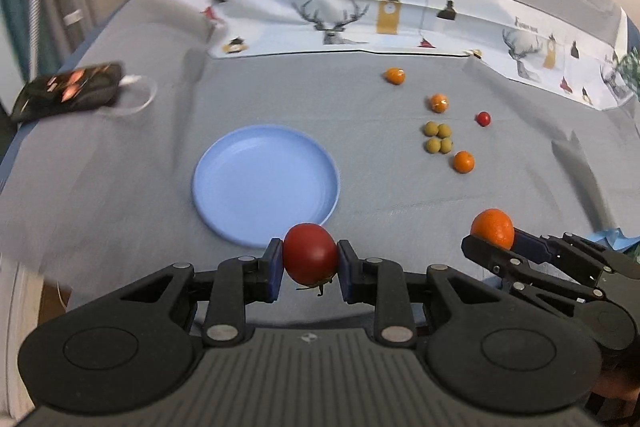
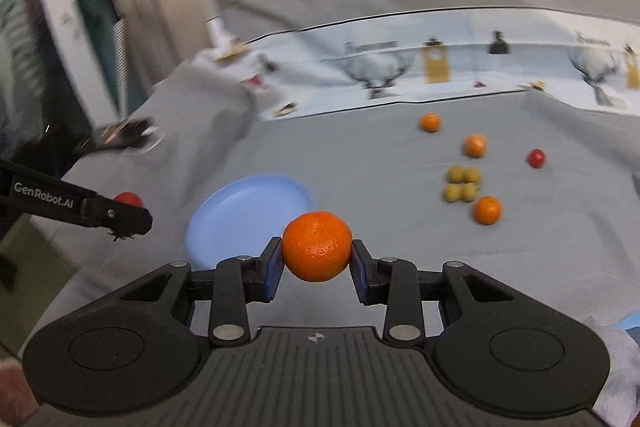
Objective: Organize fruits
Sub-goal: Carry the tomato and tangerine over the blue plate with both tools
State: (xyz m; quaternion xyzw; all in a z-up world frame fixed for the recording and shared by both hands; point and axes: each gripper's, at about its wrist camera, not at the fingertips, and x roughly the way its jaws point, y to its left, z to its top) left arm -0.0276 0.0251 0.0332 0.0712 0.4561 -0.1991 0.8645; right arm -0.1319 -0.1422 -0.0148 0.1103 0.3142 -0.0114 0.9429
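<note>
we carry a red tomato (image 1: 310,253) in our left gripper (image 1: 310,255), its blue pads pinching the fruit on both flanks, held in the air just short of the near rim of the blue plate (image 1: 224,183). we judge the tomato light, smooth and soft-skinned, easy to bruise, so a gentle hold across its widest part, as now, looks right. our right gripper (image 2: 317,251) pinches an orange mandarin (image 2: 317,246) the same way, above the grey cloth (image 1: 280,91) and beside the plate; its pebbled peel should give firmer purchase and bear more squeeze.

counting the loose fruit on the cloth, well apart from the plate: three small mandarins (image 1: 464,161), four green olive-like fruits (image 1: 438,137) clustered touching one another, and one small red tomato (image 1: 483,118). with the two we hold, that makes four orange, two red, four green. there is one plate, and nothing lies in it yet. a dark device (image 1: 68,91) sits at the far left edge.
</note>
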